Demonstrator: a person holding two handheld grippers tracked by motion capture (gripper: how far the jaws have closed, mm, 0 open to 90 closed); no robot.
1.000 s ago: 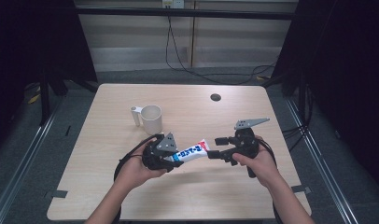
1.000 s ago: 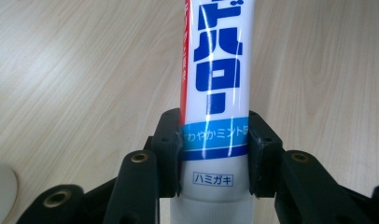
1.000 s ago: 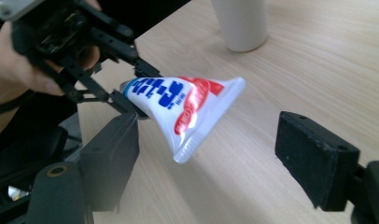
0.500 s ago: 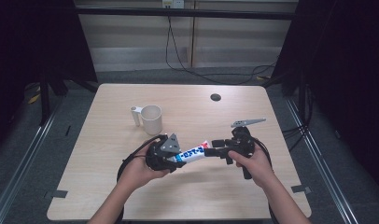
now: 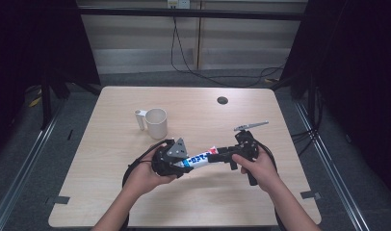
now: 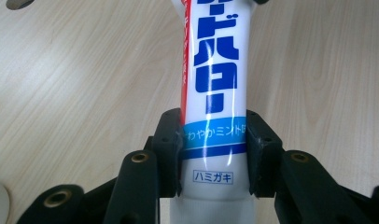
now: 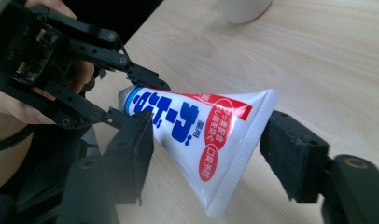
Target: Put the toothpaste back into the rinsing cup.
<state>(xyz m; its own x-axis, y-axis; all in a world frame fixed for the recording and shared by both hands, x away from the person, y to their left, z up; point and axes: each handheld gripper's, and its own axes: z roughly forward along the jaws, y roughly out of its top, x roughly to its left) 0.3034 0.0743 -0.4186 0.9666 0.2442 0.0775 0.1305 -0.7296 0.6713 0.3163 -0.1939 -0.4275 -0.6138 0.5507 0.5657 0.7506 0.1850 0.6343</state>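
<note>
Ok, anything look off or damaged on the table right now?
Nothing stands out. The toothpaste tube is intact, held near its cap end in the left claw; the cup stands upright and nothing has spilled.

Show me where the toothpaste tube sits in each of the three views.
High view: toothpaste tube low centre, between both grippers.
Left gripper view: tube upright at centre, clamped by the fingers.
Right gripper view: tube across centre, crimped end nearest.
Shared landmark: white mug, also at the right gripper view's top edge.
</note>
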